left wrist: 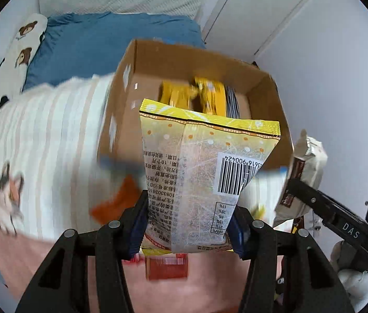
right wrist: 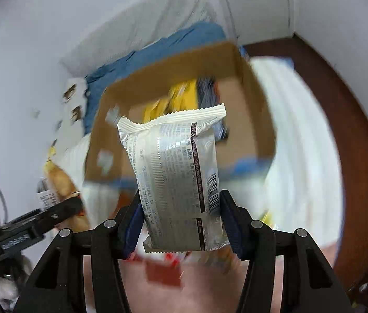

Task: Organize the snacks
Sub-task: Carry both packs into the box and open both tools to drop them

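**2 snack packs held above the open box**

The yellow snack pack (left wrist: 199, 172) stands upright between the blue pads of the left tool (left wrist: 188, 237), which is clenched on its lower part; the barcode side faces the camera. The silver cookie pack (right wrist: 176, 180) is grasped in the same way by the right tool (right wrist: 181, 229), its pads pressing on both sides of the lower half, the crimped edge pointing away from the tool.

Just ahead of both tools, and below the packs, is the open cardboard box (left wrist: 264, 83). Inside it, at the far wall, lie 2 or more yellow packets (left wrist: 204, 94) and 1 dark packet (left wrist: 232, 101) beside them.

The box rests on a bed with a striped white blanket (left wrist: 53, 143); a blue pillow (left wrist: 100, 41) lies beyond the box. Under the tools there are blurred red and orange wrappers (left wrist: 165, 267) on a pink cover. To the right of the left tool the other tool appears with its silver pack.
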A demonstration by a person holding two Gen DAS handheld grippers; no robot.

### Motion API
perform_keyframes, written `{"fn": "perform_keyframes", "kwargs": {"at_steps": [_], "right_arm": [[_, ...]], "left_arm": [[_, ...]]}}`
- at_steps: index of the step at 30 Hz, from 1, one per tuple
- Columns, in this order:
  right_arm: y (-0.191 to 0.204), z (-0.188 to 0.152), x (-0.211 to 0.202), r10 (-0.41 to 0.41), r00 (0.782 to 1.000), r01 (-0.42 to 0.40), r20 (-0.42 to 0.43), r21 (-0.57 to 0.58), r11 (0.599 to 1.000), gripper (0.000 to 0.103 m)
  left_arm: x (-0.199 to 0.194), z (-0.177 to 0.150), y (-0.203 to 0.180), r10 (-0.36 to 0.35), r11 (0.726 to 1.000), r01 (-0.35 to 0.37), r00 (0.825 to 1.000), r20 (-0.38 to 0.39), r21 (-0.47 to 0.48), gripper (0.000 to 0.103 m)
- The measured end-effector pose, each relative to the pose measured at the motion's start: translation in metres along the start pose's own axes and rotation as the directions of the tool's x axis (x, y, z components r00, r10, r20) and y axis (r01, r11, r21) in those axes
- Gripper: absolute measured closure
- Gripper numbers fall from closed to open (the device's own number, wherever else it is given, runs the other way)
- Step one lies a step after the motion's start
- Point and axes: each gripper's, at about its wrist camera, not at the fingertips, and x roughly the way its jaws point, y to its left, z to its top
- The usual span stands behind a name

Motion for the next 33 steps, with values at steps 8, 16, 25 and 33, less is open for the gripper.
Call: {"fn": "perform_keyframes", "kwargs": {"at_steps": [8,16,25,33], "right_arm": [[-0.009,0.123,0.078,-0.215,0.973,0.212,-0.084,-0.049,0.976,0.045],[-0.019,0.168,0.142,-0.299,0.941,0.294,-0.157,-0.054,0.954,0.045],[-0.026,0.182,0.182,-0.285,0.934,0.282,-0.214,-0.046,0.958,0.019],[-0.02,0.173,0.18,-0.281,0.936,0.275,-0.212,-0.059,0.96,0.007]], "left_arm": [[0.077,0.108,0.016,0.119,0.993,-0.121,0.988,-0.098,-0.012,0.052],[0.145,0.154,0.035,0.175,0.984,-0.176,0.968,-0.18,0.008,0.052],[0.175,0.175,0.052,0.175,0.983,-0.184,0.959,-0.224,-0.018,0.017],[0.17,0.173,0.046,0.158,0.986,-0.165,0.963,-0.22,-0.014,0.012]]}}
